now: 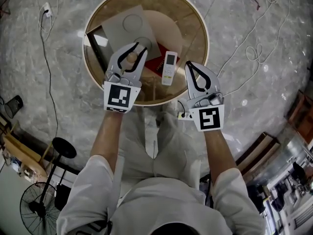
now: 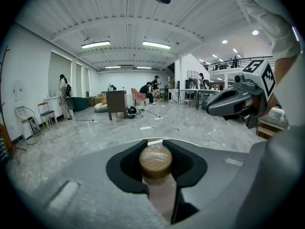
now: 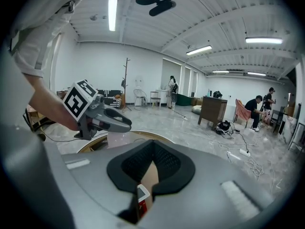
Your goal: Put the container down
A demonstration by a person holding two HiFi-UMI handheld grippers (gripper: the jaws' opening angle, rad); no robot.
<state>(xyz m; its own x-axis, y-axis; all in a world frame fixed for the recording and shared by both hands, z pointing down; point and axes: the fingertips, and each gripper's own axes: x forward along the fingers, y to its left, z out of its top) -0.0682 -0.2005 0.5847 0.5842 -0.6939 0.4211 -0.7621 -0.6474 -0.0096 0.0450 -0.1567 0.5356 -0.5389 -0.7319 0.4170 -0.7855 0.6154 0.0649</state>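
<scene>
The container (image 1: 131,58), a pale translucent bottle with a brown lid (image 2: 155,160), sits between the jaws of my left gripper (image 1: 136,50), which is shut on it. It is held over the near left part of the round wooden table (image 1: 195,18); whether it touches the top is hidden. In the left gripper view, the left gripper (image 2: 153,146) closes round the bottle just under the lid. My right gripper (image 1: 190,65) hangs over the table's near right edge, with its tips together and nothing held. In its own view, the right gripper (image 3: 152,144) shows only table surface through the slit.
On the table lie a white remote control (image 1: 168,67), a red flat item (image 1: 159,58) and a pale square board (image 1: 124,26). Cables trail over the marble floor, with a power strip (image 1: 46,10) at the far left. A fan (image 1: 39,209) and a black stool (image 1: 63,148) stand at my left.
</scene>
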